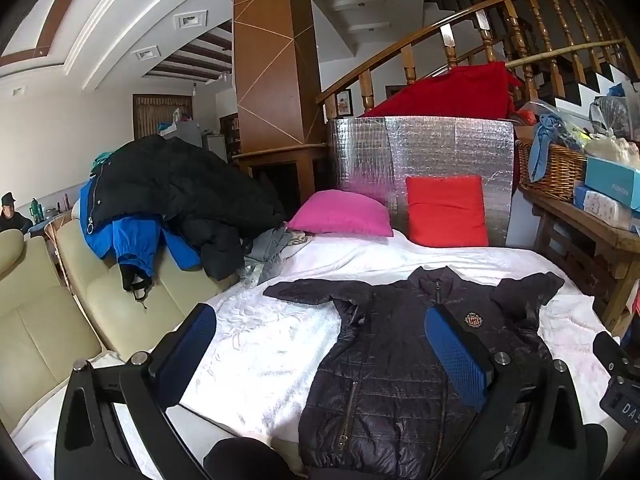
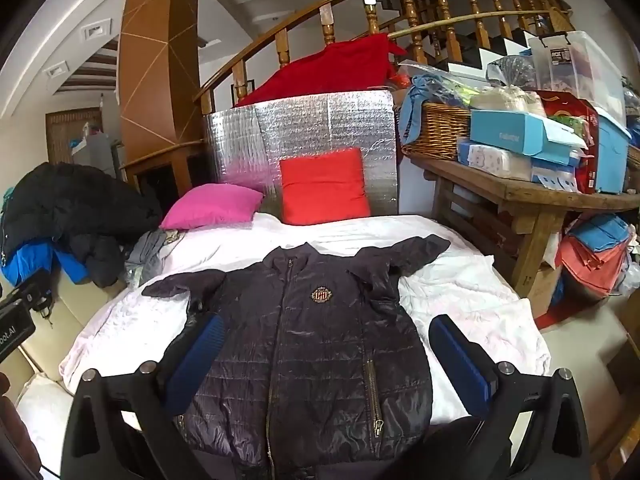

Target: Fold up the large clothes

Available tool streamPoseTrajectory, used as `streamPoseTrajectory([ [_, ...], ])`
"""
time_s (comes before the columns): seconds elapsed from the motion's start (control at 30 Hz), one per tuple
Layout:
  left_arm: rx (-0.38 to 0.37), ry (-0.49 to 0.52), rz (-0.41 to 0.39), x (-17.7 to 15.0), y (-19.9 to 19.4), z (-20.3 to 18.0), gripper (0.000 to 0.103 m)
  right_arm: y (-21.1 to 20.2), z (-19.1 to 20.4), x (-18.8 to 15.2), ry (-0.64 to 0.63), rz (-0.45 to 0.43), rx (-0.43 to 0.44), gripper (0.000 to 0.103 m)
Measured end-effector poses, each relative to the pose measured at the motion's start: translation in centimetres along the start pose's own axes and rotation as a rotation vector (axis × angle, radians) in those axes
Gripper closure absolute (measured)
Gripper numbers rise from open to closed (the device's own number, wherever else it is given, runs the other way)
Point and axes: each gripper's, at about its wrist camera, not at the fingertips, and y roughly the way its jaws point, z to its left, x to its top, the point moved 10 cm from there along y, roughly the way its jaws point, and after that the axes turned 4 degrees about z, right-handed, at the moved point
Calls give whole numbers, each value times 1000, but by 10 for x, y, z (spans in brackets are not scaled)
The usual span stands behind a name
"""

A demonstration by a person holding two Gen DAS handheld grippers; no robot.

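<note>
A dark quilted puffer jacket [image 1: 400, 368] [image 2: 312, 340] lies flat and face up on the white sheet [image 1: 256, 360] [image 2: 460, 292], zipped, sleeves spread to both sides, a badge on its chest. My left gripper [image 1: 320, 352] hovers open above the jacket's left half and the sheet, nothing between its blue pads. My right gripper [image 2: 324, 356] also stands open, held above the jacket's lower body with the pads either side of it, apart from the cloth. The right gripper's body shows at the right edge of the left wrist view.
A pink cushion [image 1: 340, 214] and a red cushion [image 1: 446, 210] lean at the far end against a silver foil panel [image 2: 304, 132]. Coats are heaped on the cream sofa [image 1: 52, 312] at left. A cluttered wooden table [image 2: 532, 196] with a wicker basket stands at right.
</note>
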Motion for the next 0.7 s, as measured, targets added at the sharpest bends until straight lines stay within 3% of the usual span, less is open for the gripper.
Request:
streamPoseTrajectory([
  [0.7,13,-17,2,0,4,8,0,4,14,2,-24,19,10,0],
])
